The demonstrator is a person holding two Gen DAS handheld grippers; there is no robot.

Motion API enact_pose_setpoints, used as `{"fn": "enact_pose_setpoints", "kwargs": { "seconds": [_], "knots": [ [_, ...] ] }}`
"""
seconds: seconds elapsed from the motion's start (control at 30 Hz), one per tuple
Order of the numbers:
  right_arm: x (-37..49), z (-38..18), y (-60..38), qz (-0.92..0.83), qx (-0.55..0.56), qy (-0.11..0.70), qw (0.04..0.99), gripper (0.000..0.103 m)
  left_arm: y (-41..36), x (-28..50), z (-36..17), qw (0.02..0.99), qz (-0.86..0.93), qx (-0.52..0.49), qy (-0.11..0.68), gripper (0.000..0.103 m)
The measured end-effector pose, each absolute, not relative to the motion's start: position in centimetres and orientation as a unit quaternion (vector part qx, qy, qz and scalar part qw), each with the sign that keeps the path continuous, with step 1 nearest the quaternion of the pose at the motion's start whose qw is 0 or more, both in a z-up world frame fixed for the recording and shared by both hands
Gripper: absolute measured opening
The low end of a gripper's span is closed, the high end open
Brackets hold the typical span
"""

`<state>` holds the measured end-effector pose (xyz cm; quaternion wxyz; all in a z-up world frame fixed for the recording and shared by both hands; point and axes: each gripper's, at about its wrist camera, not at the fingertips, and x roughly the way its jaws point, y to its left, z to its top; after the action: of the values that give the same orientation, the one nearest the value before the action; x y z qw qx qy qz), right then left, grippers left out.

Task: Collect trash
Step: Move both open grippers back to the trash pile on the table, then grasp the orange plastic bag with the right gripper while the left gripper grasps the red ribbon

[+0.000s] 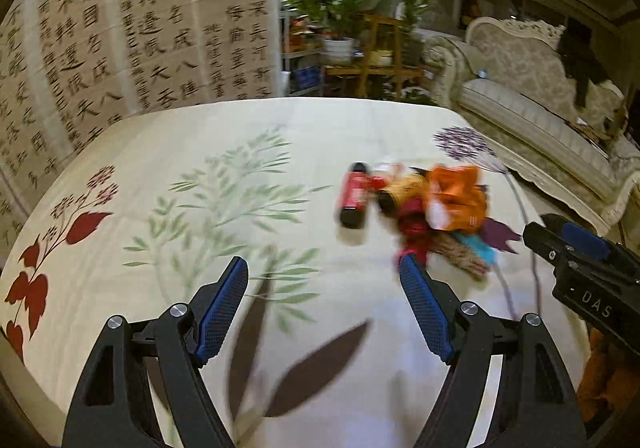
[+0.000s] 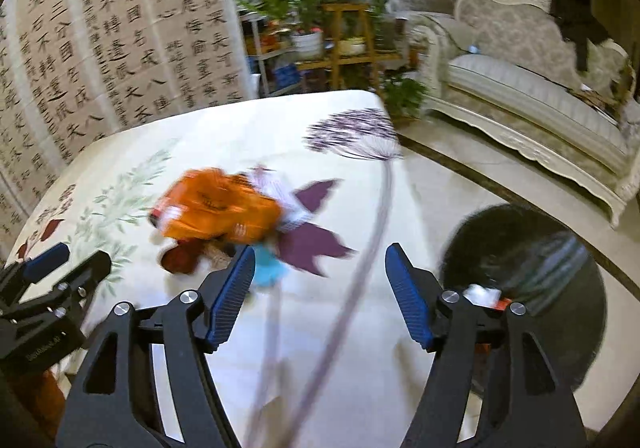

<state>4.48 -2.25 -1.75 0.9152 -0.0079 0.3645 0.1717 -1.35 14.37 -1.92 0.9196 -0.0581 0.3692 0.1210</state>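
Note:
A pile of trash lies on the flowered tablecloth [image 1: 200, 176]: a red can [image 1: 354, 196], a yellow can [image 1: 402, 190], a crumpled orange wrapper [image 1: 458, 198], a light blue scrap [image 1: 478, 246] and other bits. My left gripper [image 1: 324, 268] is open and empty, just short of the pile, which is up and to its right. My right gripper [image 2: 320, 254] is open and empty; the orange wrapper [image 2: 218, 208] and blue scrap [image 2: 268, 266] lie by its left fingertip. The right gripper also shows at the right edge of the left wrist view [image 1: 560, 244].
A black bin [image 2: 528, 288] with a bag stands on the floor right of the table, with some trash inside. A pale sofa [image 2: 532, 96], plant stands [image 2: 344, 36] and a calligraphy screen [image 2: 120, 28] stand behind the table.

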Motion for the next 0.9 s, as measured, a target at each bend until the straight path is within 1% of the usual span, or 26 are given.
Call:
{"fn": "enact_pose_setpoints", "kwargs": {
  "seconds": [0.17, 0.23, 0.3, 0.5, 0.73, 0.83, 0.9],
  "knots": [
    [5.2, -0.3, 1.4, 0.198, -0.008, 0.353, 0.914, 0.068, 17.5, -1.7, -1.9, 0.917, 0.146, -0.071, 0.364, 0.076],
    [5.5, 0.0, 2.9, 0.206, -0.011, 0.352, 0.913, 0.074, 18.5, -1.8, -1.9, 0.916, 0.156, -0.076, 0.363, 0.076],
    [5.8, 0.0, 4.2, 0.210, -0.016, 0.353, 0.912, 0.076, 19.6, -1.8, -1.9, 0.914, 0.166, -0.083, 0.362, 0.076],
    [7.6, -1.5, 6.6, 0.191, -0.033, 0.373, 0.907, 0.076, 20.6, -1.6, -2.3, 0.911, 0.164, -0.094, 0.367, 0.076],
    [7.8, -2.2, 5.8, 0.172, -0.038, 0.391, 0.904, 0.076, 19.2, -0.7, -3.1, 0.911, 0.135, -0.094, 0.379, 0.076],
    [7.4, -2.3, 4.6, 0.167, -0.032, 0.396, 0.902, 0.069, 18.5, -0.3, -3.1, 0.912, 0.124, -0.094, 0.380, 0.076],
    [7.3, -2.5, 3.9, 0.163, -0.027, 0.397, 0.903, 0.061, 18.1, -0.1, -3.1, 0.913, 0.118, -0.092, 0.380, 0.076]
  ]
}}
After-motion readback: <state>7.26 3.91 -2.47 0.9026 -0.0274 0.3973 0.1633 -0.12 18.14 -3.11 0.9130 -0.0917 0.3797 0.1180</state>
